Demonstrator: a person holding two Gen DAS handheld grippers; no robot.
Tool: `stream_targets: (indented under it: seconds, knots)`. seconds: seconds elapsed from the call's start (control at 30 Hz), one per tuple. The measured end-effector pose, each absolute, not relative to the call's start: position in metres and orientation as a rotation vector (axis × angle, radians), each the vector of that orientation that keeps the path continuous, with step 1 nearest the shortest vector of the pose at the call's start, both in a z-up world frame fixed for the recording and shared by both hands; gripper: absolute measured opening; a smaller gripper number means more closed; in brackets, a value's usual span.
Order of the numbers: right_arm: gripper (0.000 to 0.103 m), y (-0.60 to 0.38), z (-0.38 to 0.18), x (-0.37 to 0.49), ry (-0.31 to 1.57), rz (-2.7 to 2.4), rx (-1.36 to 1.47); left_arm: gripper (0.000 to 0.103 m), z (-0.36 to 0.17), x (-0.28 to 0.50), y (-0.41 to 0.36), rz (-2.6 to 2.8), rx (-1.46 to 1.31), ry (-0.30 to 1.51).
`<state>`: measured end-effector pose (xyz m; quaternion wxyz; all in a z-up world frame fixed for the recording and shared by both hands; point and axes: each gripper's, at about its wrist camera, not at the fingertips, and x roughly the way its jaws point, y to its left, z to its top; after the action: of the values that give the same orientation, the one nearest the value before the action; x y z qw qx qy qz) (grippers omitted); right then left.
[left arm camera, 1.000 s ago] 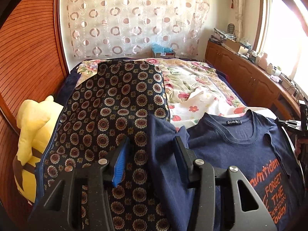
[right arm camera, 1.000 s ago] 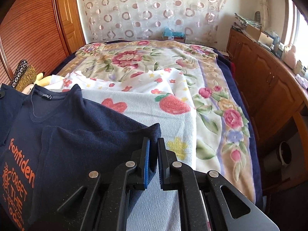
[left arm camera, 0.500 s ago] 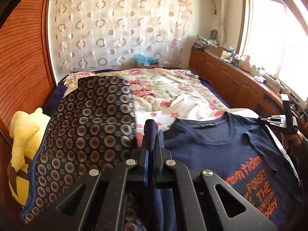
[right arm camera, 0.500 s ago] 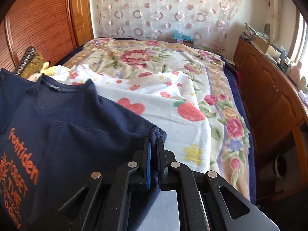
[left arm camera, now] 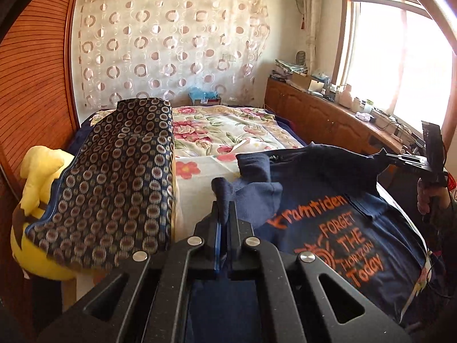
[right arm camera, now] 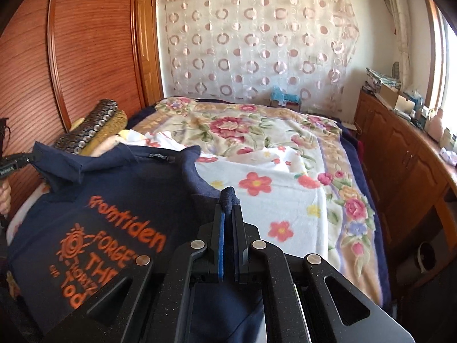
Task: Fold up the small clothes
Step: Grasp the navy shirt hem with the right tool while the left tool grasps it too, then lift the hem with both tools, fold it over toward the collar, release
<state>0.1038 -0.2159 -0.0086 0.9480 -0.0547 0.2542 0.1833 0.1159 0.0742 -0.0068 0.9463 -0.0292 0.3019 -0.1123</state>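
A navy T-shirt (left arm camera: 322, 188) with orange lettering hangs stretched above the bed, held at both sides. My left gripper (left arm camera: 224, 214) is shut on a bunched fold of its left sleeve. My right gripper (right arm camera: 228, 210) is shut on a fold of its right side. The shirt also shows in the right wrist view (right arm camera: 134, 200), print facing me. The right gripper shows at the far right of the left wrist view (left arm camera: 400, 158), and the left gripper at the far left edge of the right wrist view (right arm camera: 17, 161).
A floral blanket (right arm camera: 274, 154) covers the bed. A dark patterned cushion (left arm camera: 120, 177) and a yellow plush toy (left arm camera: 37, 177) lie at the left by the wooden wall. A wooden cabinet (right arm camera: 405, 165) with clutter runs along the right, under the window.
My left gripper shut on the shirt's left sleeve. Both grippers then rose and lifted the shirt off the bed, so it now hangs stretched between them.
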Motion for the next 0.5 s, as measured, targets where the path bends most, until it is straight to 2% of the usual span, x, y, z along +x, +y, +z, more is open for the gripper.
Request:
stream_targets:
  seconds: [0.27,0.5]
  knots:
    - [0.004,-0.237,-0.024,0.017,0.447,0.375,-0.071,0.003,-0.015,0.033,0.091,-0.187,-0.109,0.566]
    - [0.004,-0.269,-0.047,-0.054,0.473,0.335,-0.048,0.003,-0.032,-0.015,0.112,-0.128,-0.131,0.581]
